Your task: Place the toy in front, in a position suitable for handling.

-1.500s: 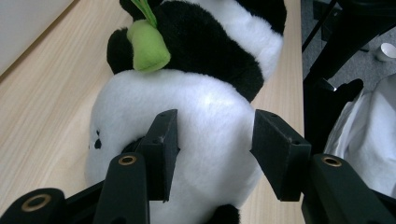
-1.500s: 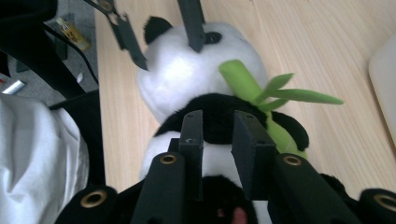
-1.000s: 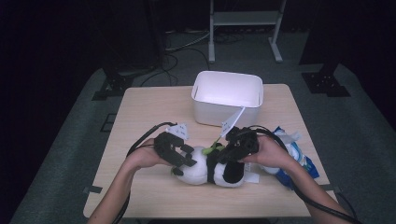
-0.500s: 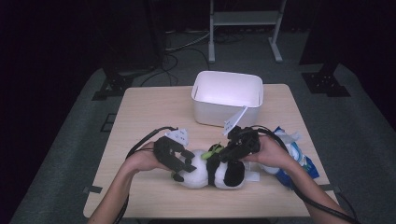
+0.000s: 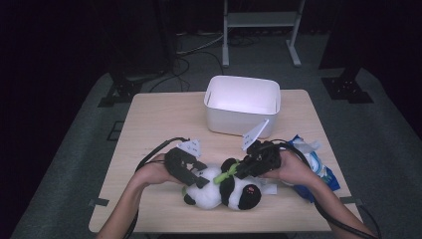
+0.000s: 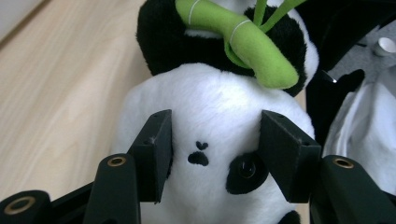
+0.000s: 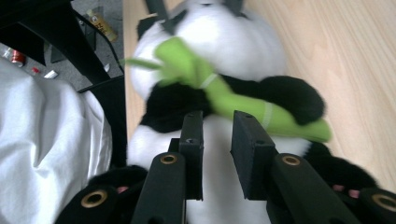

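Black jaws, left hand-held gripper [image 6: 212,140]: set either side of the toy panda's [image 6: 215,121] white head, pads against the plush by nose and eye; they have just been opening a little, the head between them.
Left hand-held gripper from above [image 5: 185,168]: at the panda's [image 5: 221,188] left end, held by the person's left hand [image 5: 154,172].
Right hand-held gripper [image 7: 217,144]: jaws narrow, pressed into the panda's [image 7: 219,84] white belly just below the green bamboo stick [image 7: 233,100]; whether they pinch plush is hard to tell.
Right hand-held gripper from above [image 5: 259,158]: over the panda's middle, right hand [image 5: 293,169] behind it.
Panda's place: lying on the wooden tabletop [image 5: 159,124], near the front edge, between the two hands.
Open room: bare wood to the left and behind the left hand, up to the white bin [image 5: 243,105] at the far edge.
Crowded side: a blue and white bundle [image 5: 311,159] lies just right of the right hand, near the tabletop's right edge.
Hidden: the panda's body under both grippers from above; the bundle partly under the right hand.
Cut off: panda's lower face in the left gripper view.
Blurred: bamboo leaves in the right gripper view.
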Motion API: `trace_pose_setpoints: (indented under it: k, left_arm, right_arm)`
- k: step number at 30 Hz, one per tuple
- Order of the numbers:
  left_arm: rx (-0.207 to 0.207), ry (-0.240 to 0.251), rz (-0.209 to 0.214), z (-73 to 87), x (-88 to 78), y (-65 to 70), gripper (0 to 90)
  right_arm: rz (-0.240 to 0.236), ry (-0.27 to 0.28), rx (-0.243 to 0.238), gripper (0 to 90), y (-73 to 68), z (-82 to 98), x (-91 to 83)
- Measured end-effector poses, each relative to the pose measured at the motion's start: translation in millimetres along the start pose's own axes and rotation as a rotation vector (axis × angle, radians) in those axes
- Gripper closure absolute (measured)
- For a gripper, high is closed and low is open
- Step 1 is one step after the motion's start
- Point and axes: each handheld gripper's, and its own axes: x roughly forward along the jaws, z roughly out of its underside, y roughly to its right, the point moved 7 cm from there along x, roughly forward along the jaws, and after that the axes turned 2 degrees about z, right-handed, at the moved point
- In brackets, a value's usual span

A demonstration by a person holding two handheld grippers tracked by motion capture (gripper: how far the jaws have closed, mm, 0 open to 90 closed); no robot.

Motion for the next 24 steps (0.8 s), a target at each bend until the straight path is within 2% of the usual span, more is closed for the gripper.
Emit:
trace_pose_setpoints:
  k: [7, 10, 14, 24]
  left_arm:
    - [0.004, 0.034, -0.004, 3.2, -2.9, 3.5, 41.5]
    - [0.024, 0.053, 0.003, 4.3, -4.1, 6.5, 40.3]
    - [0.029, 0.067, -0.001, 5.2, -6.9, 7.5, 39.0]
    - [0.009, 0.125, -0.024, 10.5, -16.6, 8.1, 37.0]
  right_arm:
    - [0.002, 0.008, 0.015, 70.4, 2.2, 2.1, 1.7]
    - [0.012, 0.023, 0.020, 69.4, 4.8, 1.2, -0.9]
    - [0.023, 0.038, 0.035, 67.7, 9.8, -0.4, -6.0]
    - [0.042, 0.059, 0.054, 62.6, 17.9, -1.6, -9.8]
